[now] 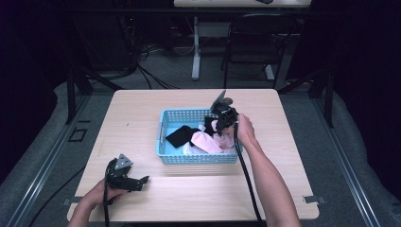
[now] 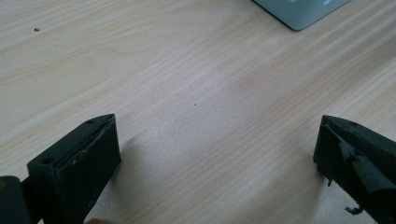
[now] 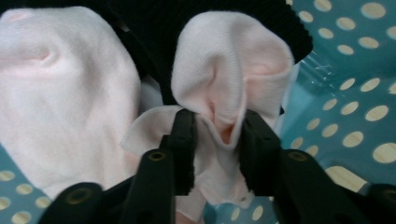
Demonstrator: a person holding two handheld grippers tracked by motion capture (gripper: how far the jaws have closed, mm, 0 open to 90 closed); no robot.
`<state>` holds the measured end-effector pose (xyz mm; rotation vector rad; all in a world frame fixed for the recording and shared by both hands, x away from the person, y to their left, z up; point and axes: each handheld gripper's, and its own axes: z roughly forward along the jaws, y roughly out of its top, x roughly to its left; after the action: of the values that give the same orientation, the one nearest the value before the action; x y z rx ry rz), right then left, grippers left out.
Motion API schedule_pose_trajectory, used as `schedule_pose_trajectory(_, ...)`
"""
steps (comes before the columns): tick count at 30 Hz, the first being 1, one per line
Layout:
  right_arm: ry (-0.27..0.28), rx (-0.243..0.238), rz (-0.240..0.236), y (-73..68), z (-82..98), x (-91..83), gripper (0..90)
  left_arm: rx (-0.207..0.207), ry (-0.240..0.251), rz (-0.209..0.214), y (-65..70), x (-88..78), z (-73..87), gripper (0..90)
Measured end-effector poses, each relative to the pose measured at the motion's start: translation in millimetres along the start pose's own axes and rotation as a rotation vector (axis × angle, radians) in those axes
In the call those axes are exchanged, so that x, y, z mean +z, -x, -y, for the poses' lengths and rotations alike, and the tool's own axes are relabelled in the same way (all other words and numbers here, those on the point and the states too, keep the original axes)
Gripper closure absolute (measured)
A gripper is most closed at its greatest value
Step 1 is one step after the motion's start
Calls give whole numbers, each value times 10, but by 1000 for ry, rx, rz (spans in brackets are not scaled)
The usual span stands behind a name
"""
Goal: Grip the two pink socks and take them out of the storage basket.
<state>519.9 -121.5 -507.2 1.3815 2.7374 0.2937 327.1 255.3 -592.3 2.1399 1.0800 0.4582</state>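
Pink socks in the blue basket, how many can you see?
2. One pink sock is pinched in the right hand-held gripper; the other pink sock lies beside it in the blue basket. More may be hidden under the black cloth.

One basket, two grippers.

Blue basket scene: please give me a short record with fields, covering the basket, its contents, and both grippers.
container: blue basket, perforated, on the wooden table
contents: pale pink socks and a black sock
right gripper: inside the basket, jaws pinching a fold of a pink sock
left gripper: jaws wide apart over bare table, holding nothing
left gripper place: near the table's front left, apart from the basket
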Motion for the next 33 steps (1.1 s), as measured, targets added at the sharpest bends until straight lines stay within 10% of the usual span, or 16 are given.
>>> schedule_pose_trajectory(33,109,-48,-85,-102,130,-789,764,-3,1,-1,2,1,0,3)
